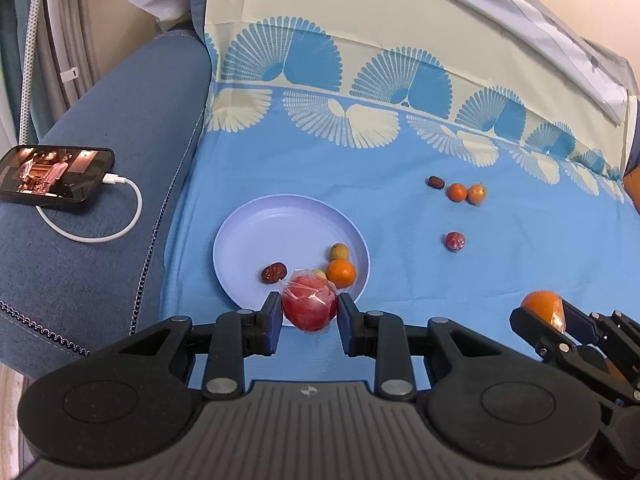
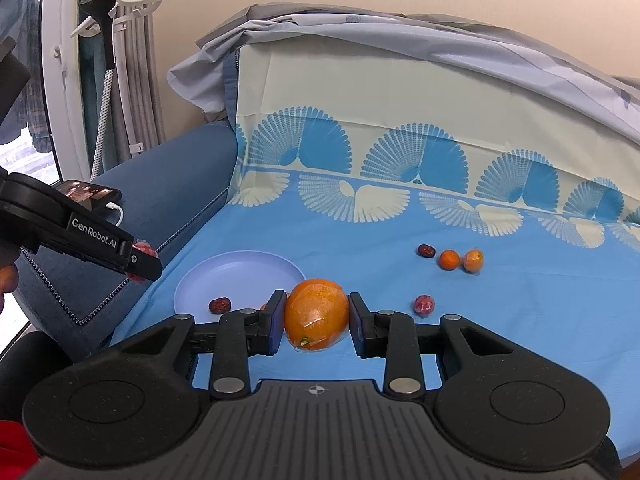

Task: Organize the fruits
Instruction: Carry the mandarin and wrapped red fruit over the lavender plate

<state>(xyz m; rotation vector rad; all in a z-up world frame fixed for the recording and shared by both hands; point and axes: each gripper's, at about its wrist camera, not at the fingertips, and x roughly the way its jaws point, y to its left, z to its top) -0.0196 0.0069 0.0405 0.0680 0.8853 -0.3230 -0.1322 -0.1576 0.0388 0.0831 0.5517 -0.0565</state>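
Pale lilac plate (image 1: 280, 220), red wrapped apple (image 1: 309, 304), orange fruit (image 2: 317, 314), blue cloth (image 1: 400, 280) with cream-and-blue fan pattern, denim-blue sofa (image 1: 120, 120)

A film-wrapped red apple (image 1: 309, 305) is held over the near rim of the pale plate (image 1: 256, 232), on which a date (image 1: 274, 272), an orange (image 1: 341, 273) and a yellow fruit (image 1: 339, 251) lie. A wrapped orange (image 2: 317, 314) is gripped to the right. Four small fruits (image 1: 456, 192) lie far right on the cloth.

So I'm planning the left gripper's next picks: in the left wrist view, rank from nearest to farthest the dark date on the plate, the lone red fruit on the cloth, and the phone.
1. Dark date, on the plate, just left of the left gripper.
2. Lone red fruit, out on the blue cloth to the right.
3. Phone, far left on the sofa arm.
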